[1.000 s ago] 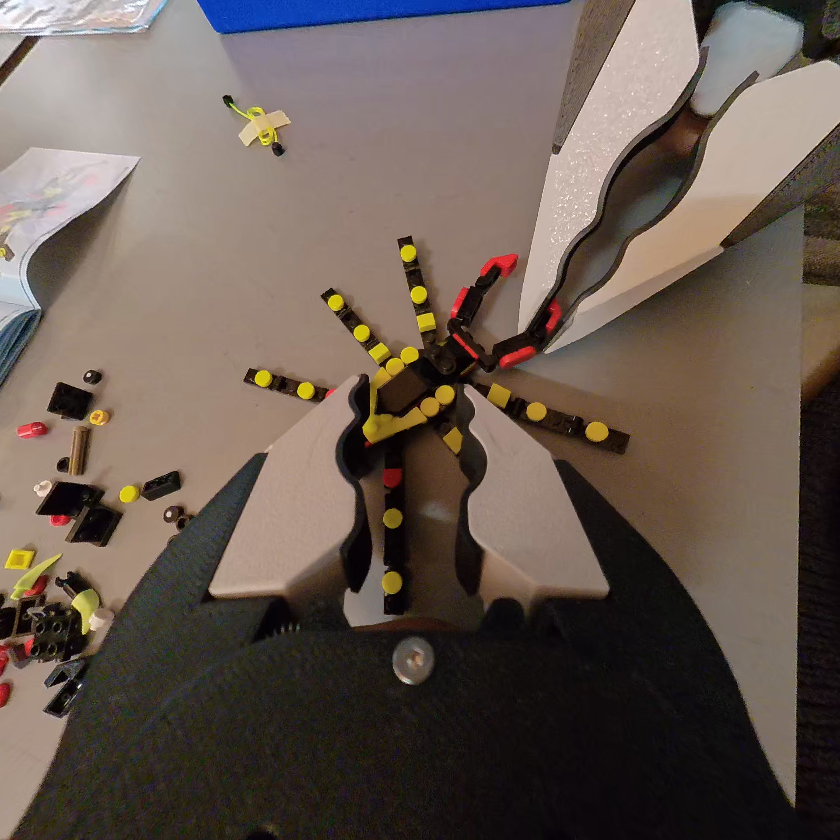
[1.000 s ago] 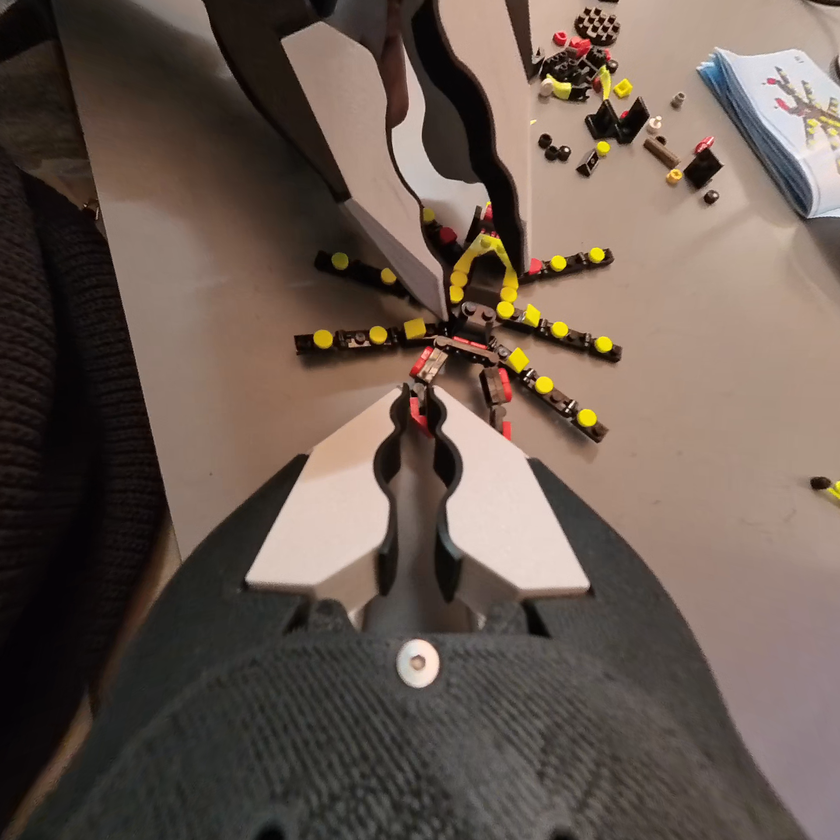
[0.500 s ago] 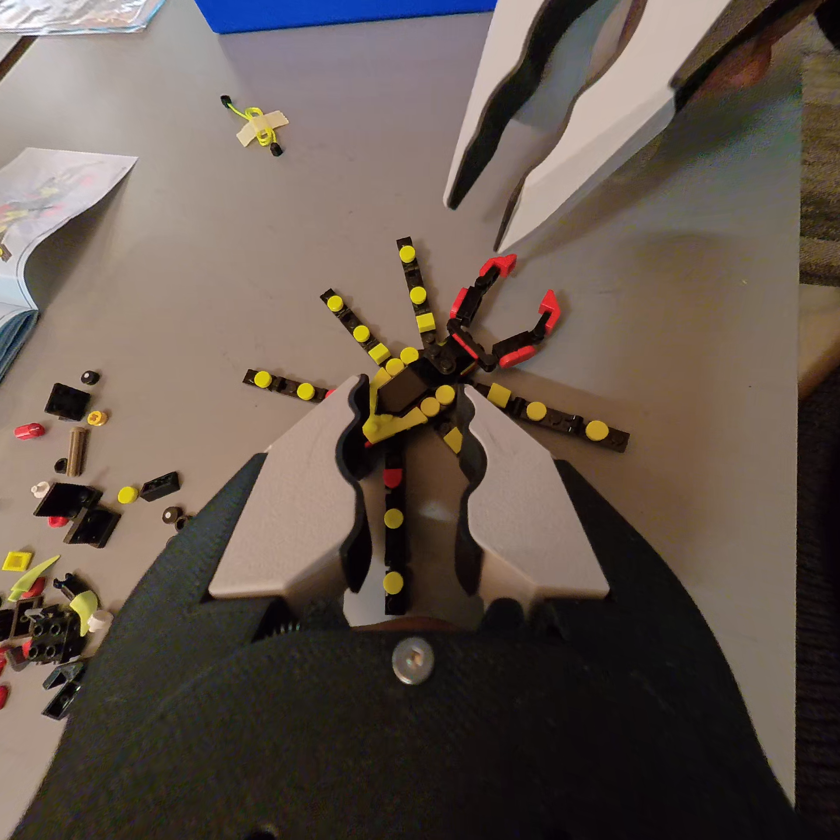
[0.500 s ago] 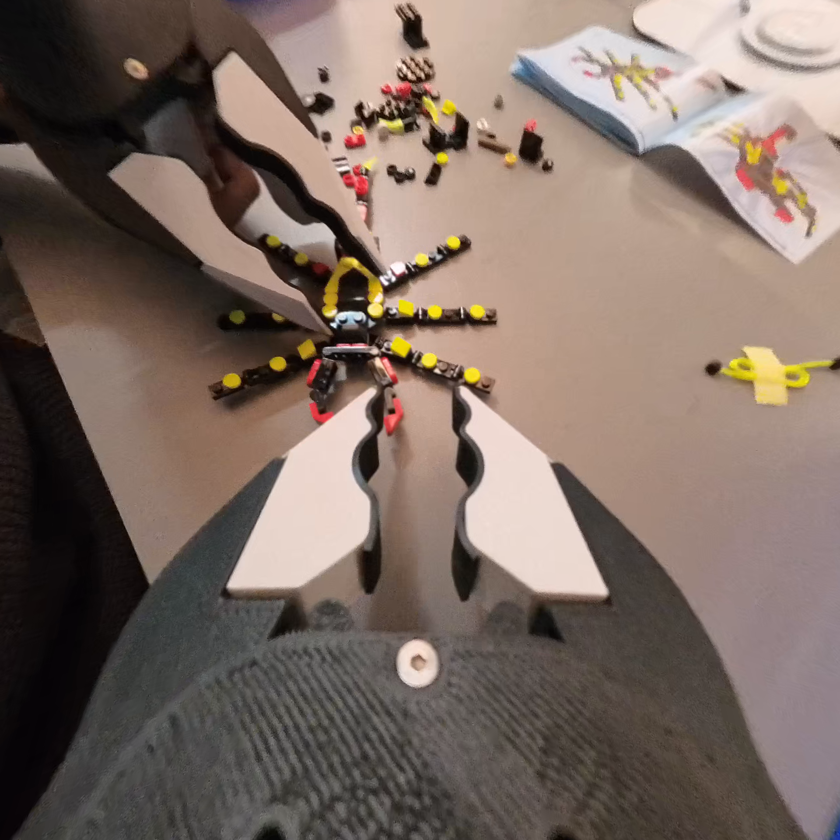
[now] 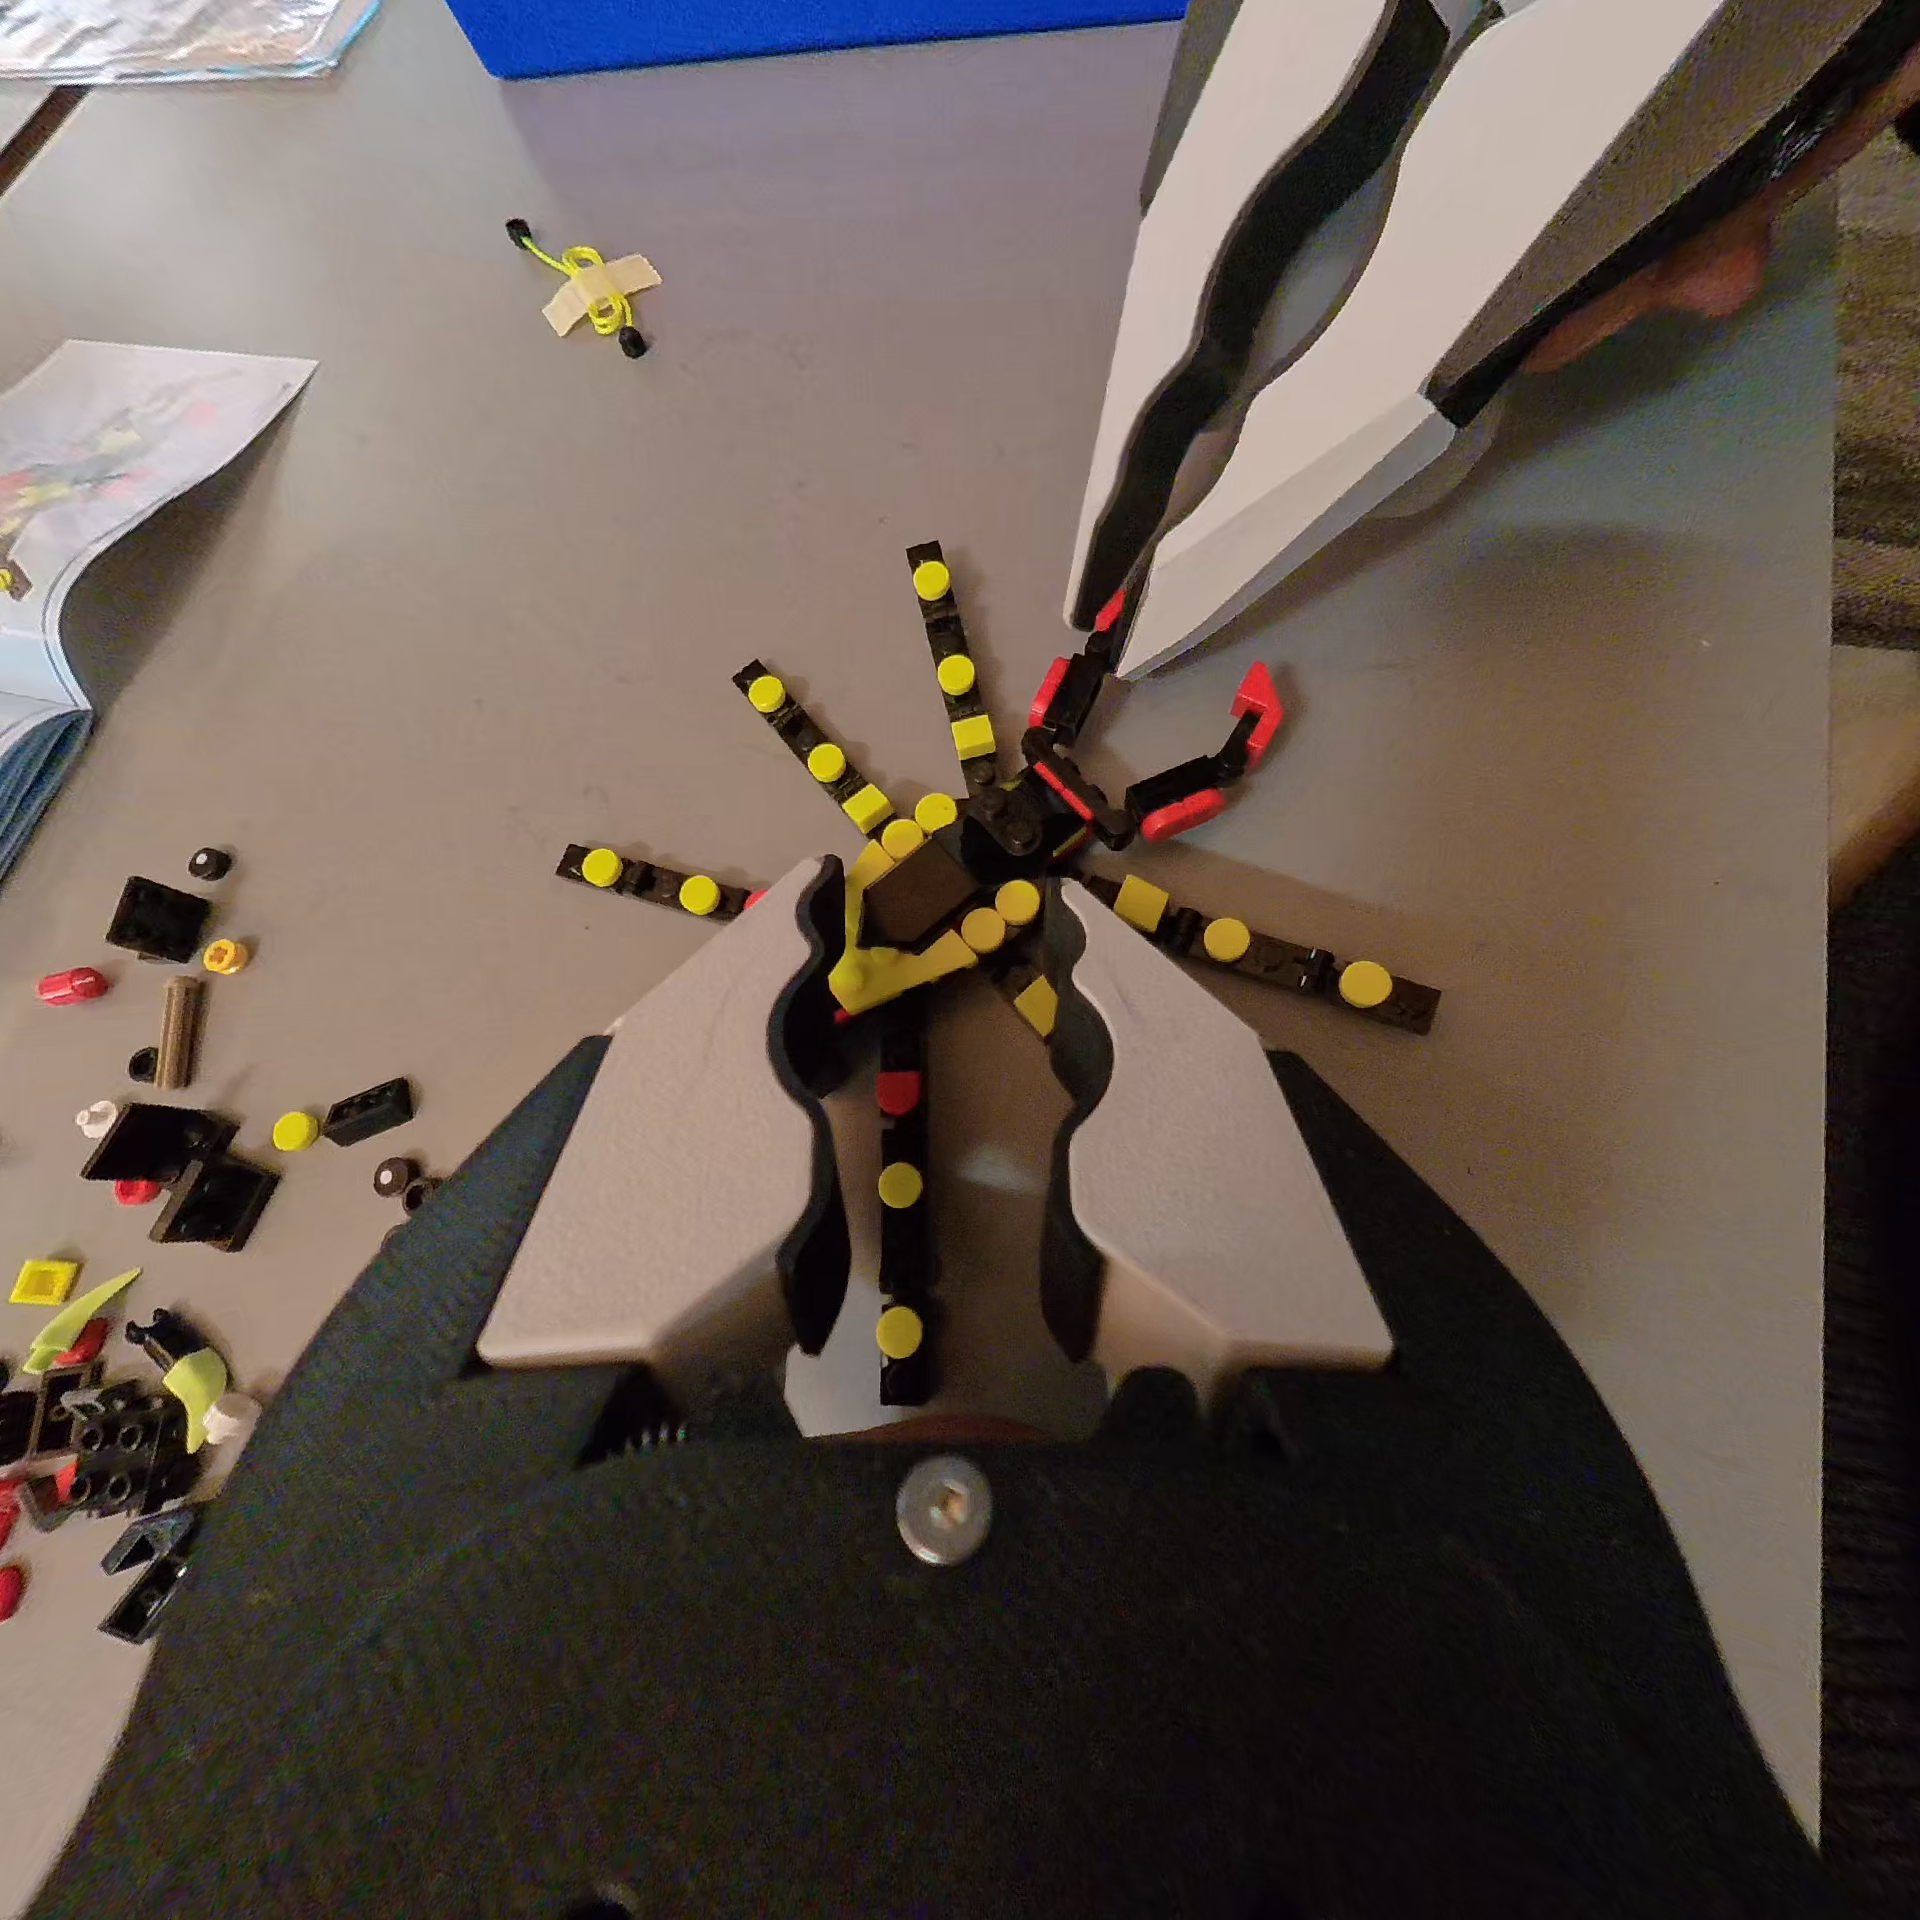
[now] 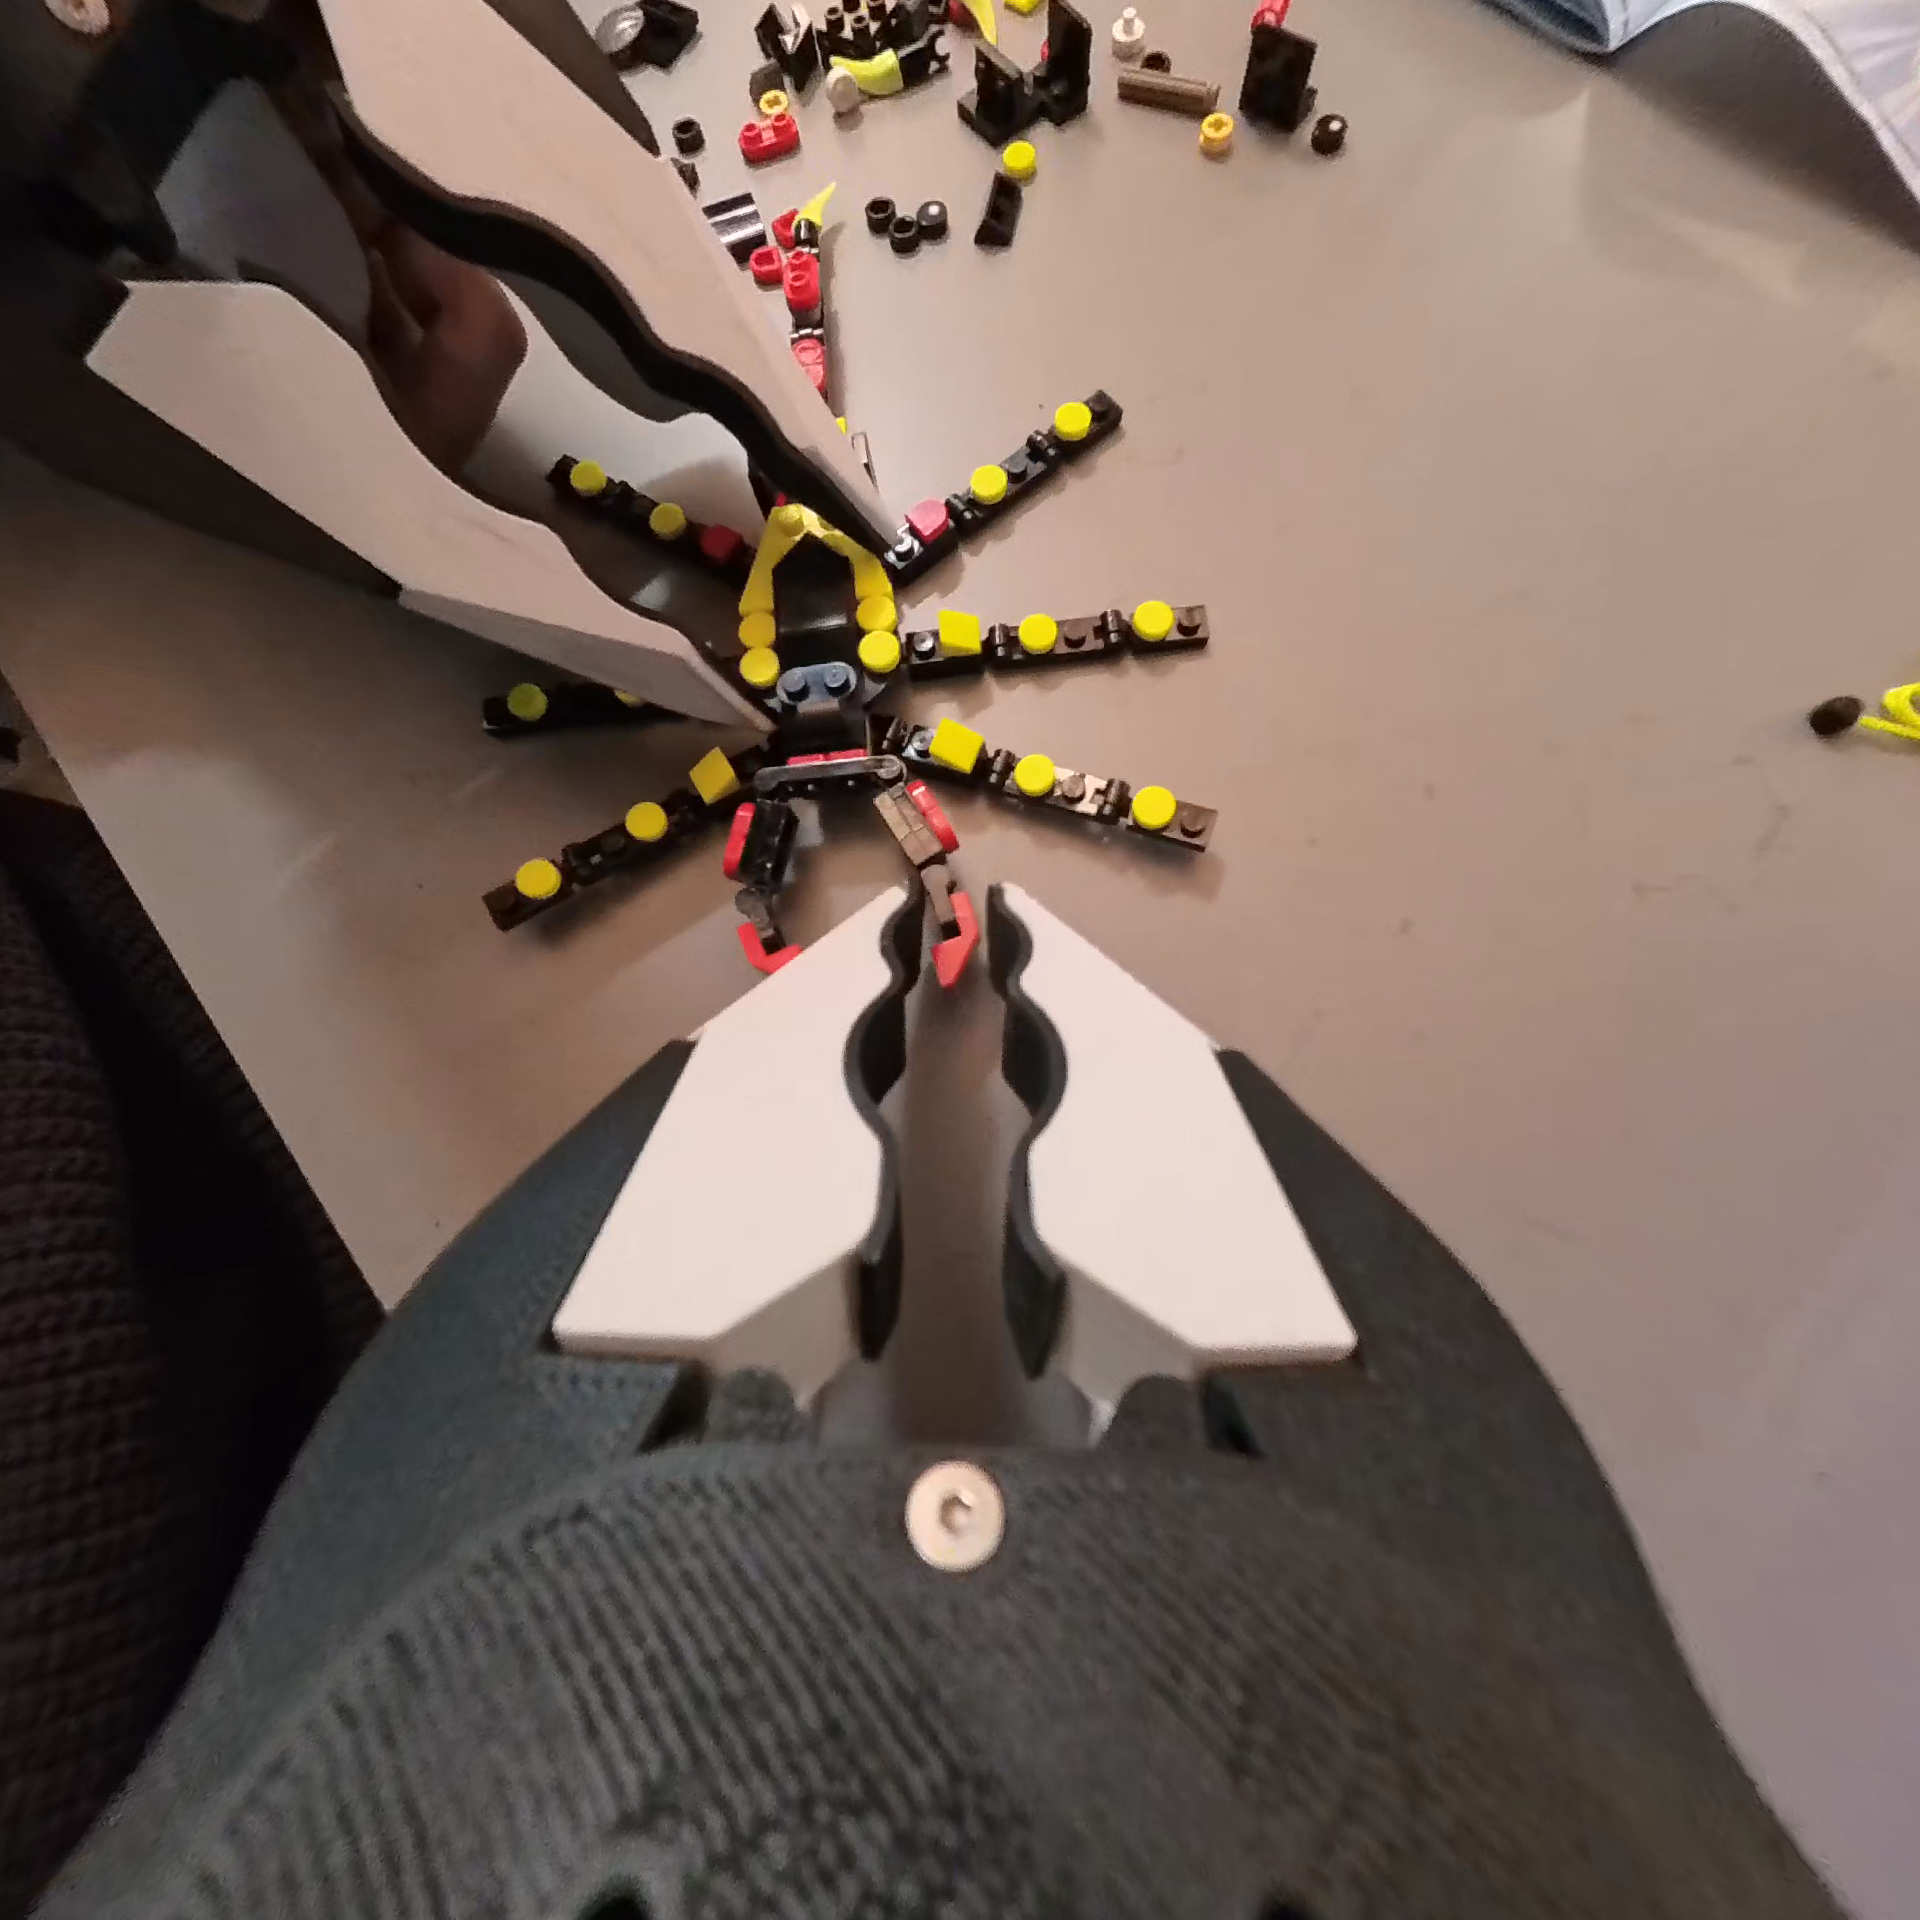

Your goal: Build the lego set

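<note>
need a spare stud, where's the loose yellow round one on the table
In the left wrist view the loose yellow round stud lies at the left, just left of a small black brick among scattered pieces.

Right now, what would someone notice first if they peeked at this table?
A black brick spider with yellow-dotted legs and red pincers sprawls in the middle of the grey table. The left gripper clamps its body, while the right gripper has one red pincer tip between its fingers. Loose little bricks lie scattered beside an open instruction booklet.
</note>
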`<action>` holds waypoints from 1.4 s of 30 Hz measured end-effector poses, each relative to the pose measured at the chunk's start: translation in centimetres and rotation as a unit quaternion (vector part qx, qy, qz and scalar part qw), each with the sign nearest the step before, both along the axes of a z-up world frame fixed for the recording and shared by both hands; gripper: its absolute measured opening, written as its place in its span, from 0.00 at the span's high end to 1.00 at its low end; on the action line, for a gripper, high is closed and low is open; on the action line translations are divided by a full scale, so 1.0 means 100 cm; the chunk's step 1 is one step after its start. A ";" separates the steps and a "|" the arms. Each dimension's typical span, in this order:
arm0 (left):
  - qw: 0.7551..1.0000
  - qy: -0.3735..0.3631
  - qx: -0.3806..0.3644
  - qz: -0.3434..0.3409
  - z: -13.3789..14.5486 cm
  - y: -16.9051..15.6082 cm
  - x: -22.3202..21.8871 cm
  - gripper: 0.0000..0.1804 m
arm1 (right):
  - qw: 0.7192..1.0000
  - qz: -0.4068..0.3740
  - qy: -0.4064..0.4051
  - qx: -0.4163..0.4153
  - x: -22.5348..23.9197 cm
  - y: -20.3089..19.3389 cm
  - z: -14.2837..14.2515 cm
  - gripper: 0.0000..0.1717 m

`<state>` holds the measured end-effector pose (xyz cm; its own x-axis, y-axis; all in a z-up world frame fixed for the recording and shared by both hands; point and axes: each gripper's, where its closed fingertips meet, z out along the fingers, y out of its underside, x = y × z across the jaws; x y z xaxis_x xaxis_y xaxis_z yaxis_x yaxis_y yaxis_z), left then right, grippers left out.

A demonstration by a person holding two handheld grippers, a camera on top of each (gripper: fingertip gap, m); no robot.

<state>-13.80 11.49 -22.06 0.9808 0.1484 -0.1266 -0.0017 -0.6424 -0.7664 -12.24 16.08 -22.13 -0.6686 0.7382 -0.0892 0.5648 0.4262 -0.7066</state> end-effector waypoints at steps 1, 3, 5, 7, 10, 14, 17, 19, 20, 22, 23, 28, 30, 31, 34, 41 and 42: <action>1.000 0.000 0.000 0.000 0.000 0.000 0.000 0.80 | 1.000 -0.002 -0.005 -0.003 0.001 0.000 0.000 0.95; 1.000 0.000 0.000 0.000 0.000 0.000 0.000 0.80 | 1.000 -0.012 -0.015 -0.008 0.000 0.000 0.000 0.95; 1.000 0.000 0.000 0.001 0.000 0.000 0.000 0.80 | 0.999 -0.026 -0.031 -0.016 0.001 0.000 -0.001 0.95; 1.000 0.000 0.000 0.002 0.000 0.000 0.000 0.80 | 0.998 -0.040 -0.047 -0.024 0.002 -0.001 -0.002 0.95; 1.000 0.005 -0.001 0.004 0.000 0.000 0.000 0.80 | 0.997 -0.050 -0.053 -0.023 0.003 -0.001 -0.002 0.96; 1.000 0.008 -0.002 0.004 0.000 0.001 0.000 0.80 | 0.996 -0.061 -0.061 -0.033 0.002 0.000 -0.002 0.96; 1.000 0.012 -0.003 0.004 0.000 0.001 0.000 0.80 | 0.991 -0.084 -0.080 -0.060 0.001 0.000 -0.003 0.96; 1.000 0.015 -0.004 0.003 0.000 0.001 0.000 0.81 | 0.988 -0.101 -0.090 -0.079 0.000 0.001 -0.003 0.96; 1.000 0.017 -0.004 0.003 -0.001 0.001 0.001 0.81 | 0.986 -0.109 -0.093 -0.085 -0.001 0.002 -0.003 0.96; 1.000 0.018 -0.005 0.001 -0.001 0.001 0.001 0.81 | 0.984 -0.122 -0.094 -0.090 -0.004 0.003 -0.003 0.96; 1.000 0.018 -0.005 0.001 -0.001 0.001 0.001 0.81 | 0.983 -0.127 -0.093 -0.089 -0.004 0.004 -0.003 0.96; 1.000 0.018 -0.005 0.001 -0.001 0.001 0.001 0.81 | 0.982 -0.145 -0.087 -0.089 -0.008 0.005 -0.003 0.97; 1.000 0.018 -0.005 0.001 -0.001 0.001 0.001 0.81 | 0.982 -0.146 -0.083 -0.090 -0.009 0.006 -0.003 0.96; 1.000 0.018 -0.005 0.001 -0.001 0.001 0.001 0.81 | 0.982 -0.146 -0.076 -0.094 -0.011 0.007 0.000 0.95; 1.000 0.019 -0.005 0.000 -0.001 0.000 0.001 0.81 | 0.983 -0.146 -0.028 -0.106 -0.020 0.021 0.018 0.85; 1.000 0.012 -0.003 -0.001 0.000 0.000 0.001 0.82 | 0.989 -0.102 0.011 -0.106 -0.021 0.040 0.025 0.87; 1.000 0.011 -0.003 -0.001 0.000 0.000 0.001 0.82 | 0.990 -0.087 0.005 -0.109 -0.019 0.034 0.023 0.87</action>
